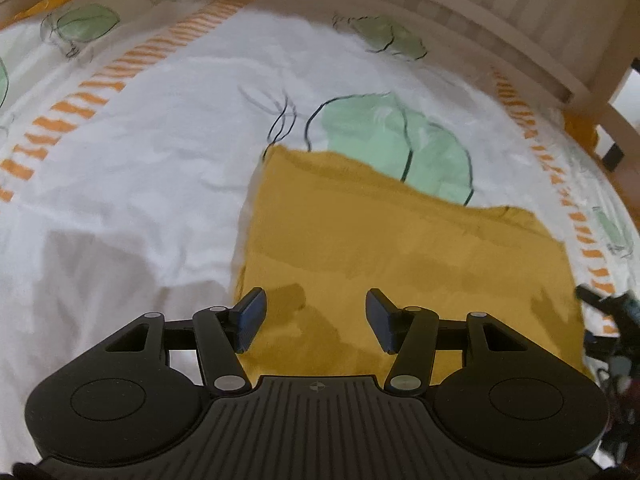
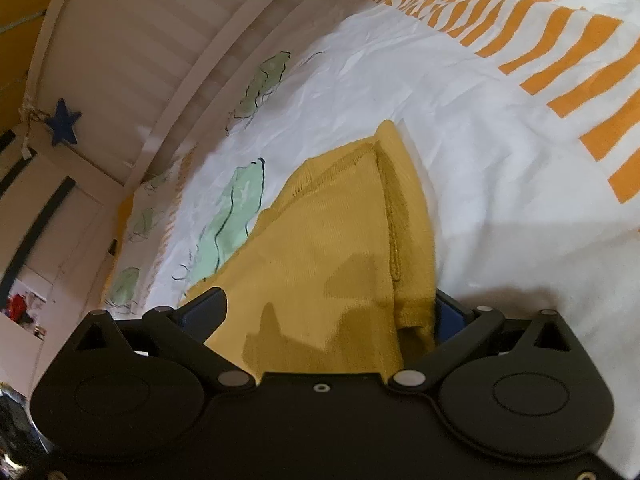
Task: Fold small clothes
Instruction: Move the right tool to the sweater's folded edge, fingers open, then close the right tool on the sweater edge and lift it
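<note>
A mustard-yellow garment [image 1: 400, 248] lies flat on the white bed sheet [image 1: 140, 168], its near edge under my left gripper [image 1: 316, 316]. The left gripper is open and empty, hovering just above the cloth. In the right wrist view the same garment [image 2: 336, 248] rises in a folded, draped sheet between the wide-spread fingers of my right gripper [image 2: 328, 312]. A seam runs down its right side. The right fingertips are partly hidden by the cloth and do not pinch it.
The sheet has orange striped bands [image 2: 560, 48] and green leaf prints [image 1: 400, 132]. A wooden slatted bed rail [image 1: 500, 20] runs along the far side. A blue star [image 2: 62, 122] hangs on the wall at the left of the right wrist view.
</note>
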